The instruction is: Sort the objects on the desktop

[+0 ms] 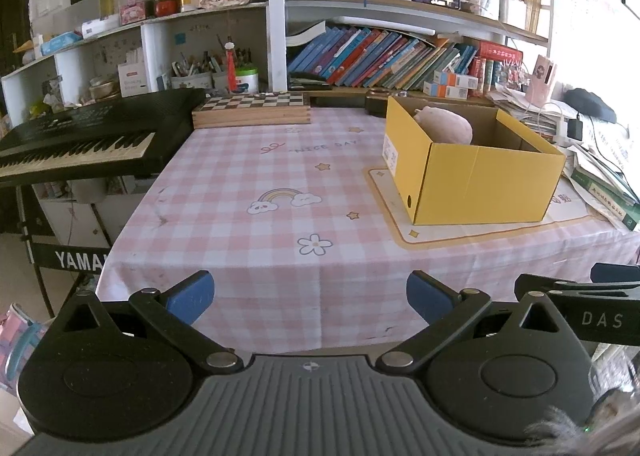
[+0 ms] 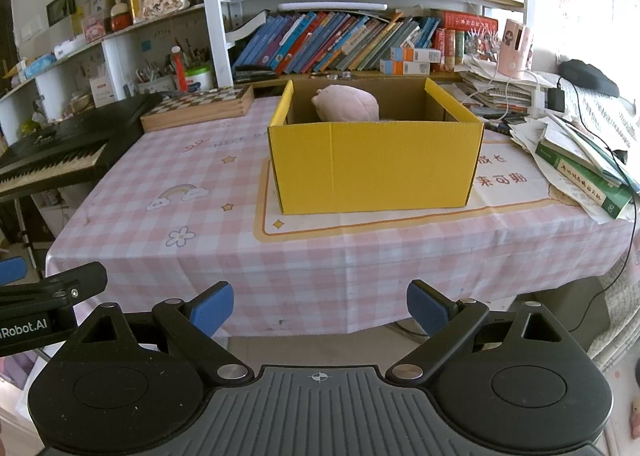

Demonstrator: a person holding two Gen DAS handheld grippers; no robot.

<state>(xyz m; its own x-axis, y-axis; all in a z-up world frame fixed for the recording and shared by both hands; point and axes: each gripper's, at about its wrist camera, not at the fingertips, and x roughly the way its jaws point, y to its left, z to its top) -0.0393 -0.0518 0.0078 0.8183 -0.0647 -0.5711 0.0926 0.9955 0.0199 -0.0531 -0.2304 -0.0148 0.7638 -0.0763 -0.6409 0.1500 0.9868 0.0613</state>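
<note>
A yellow cardboard box (image 1: 480,180) stands open on a cream mat on the pink checked tablecloth (image 1: 248,240). A pink plush toy (image 1: 444,125) lies inside it against the far wall. The box (image 2: 376,168) and the plush (image 2: 346,103) also show in the right wrist view. My left gripper (image 1: 310,298) is open and empty, held off the table's near edge. My right gripper (image 2: 320,306) is open and empty, also off the near edge, facing the box. Each gripper's side shows in the other's view.
A black keyboard (image 1: 80,140) stands at the table's left. A wooden chessboard box (image 1: 252,108) lies at the back left. Stacked books and papers (image 2: 580,168) with cables crowd the right edge. Bookshelves (image 2: 344,40) rise behind the table.
</note>
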